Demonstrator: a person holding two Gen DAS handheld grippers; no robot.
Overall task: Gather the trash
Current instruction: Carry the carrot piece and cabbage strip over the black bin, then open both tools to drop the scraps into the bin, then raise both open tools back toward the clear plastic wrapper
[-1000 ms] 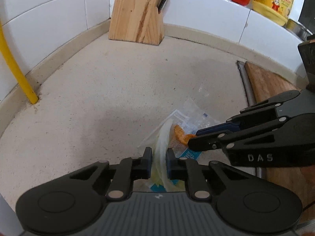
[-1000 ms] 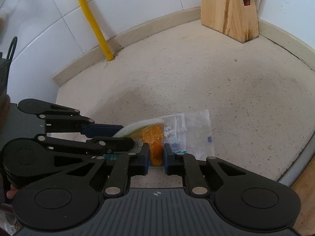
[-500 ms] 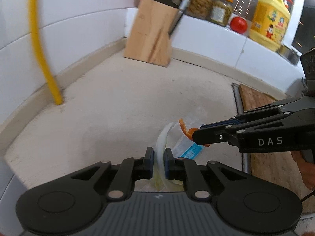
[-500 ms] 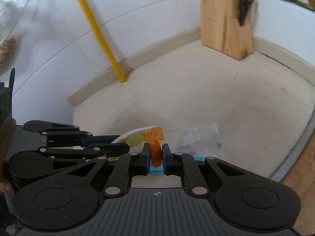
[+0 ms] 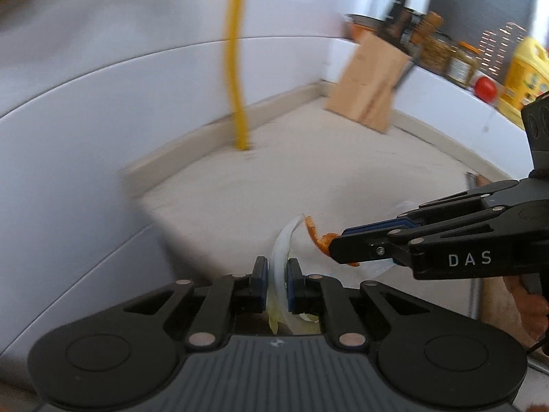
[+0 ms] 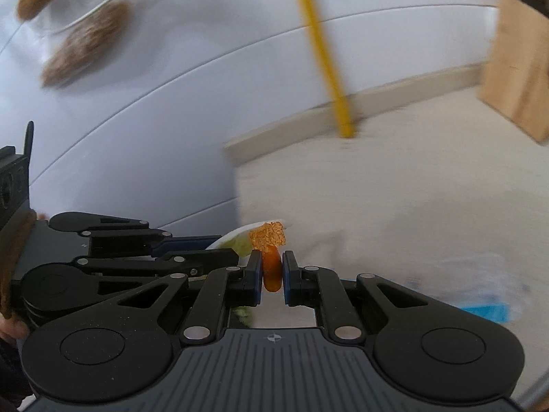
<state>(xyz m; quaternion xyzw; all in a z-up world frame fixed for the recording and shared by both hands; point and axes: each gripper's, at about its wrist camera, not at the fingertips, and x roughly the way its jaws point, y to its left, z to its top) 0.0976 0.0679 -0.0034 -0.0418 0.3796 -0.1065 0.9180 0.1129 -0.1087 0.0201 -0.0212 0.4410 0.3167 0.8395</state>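
Left wrist view: left gripper [image 5: 276,273] jaws pinch the limp pale cabbage strip [image 5: 283,240]; right gripper [image 6: 272,271] jaws pinch the curled orange peel [image 6: 271,267], either liable to slip out.

Orange peel [image 6: 271,267]; pale green-white leaf [image 5: 282,250]; yellow pipe [image 5: 236,68]; speckled beige counter [image 5: 274,178]

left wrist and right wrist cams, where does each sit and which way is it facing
Left wrist: on the left gripper, looking along its fingers across the counter toward the knife block; its jaws clamp a pale vegetable scrap; the right gripper crosses from the right.
Right wrist: on the right gripper, facing the tiled wall and yellow pipe; its jaws clamp an orange peel; the left gripper enters from the left.
Shared: counter, pipe, knife block, both scraps.
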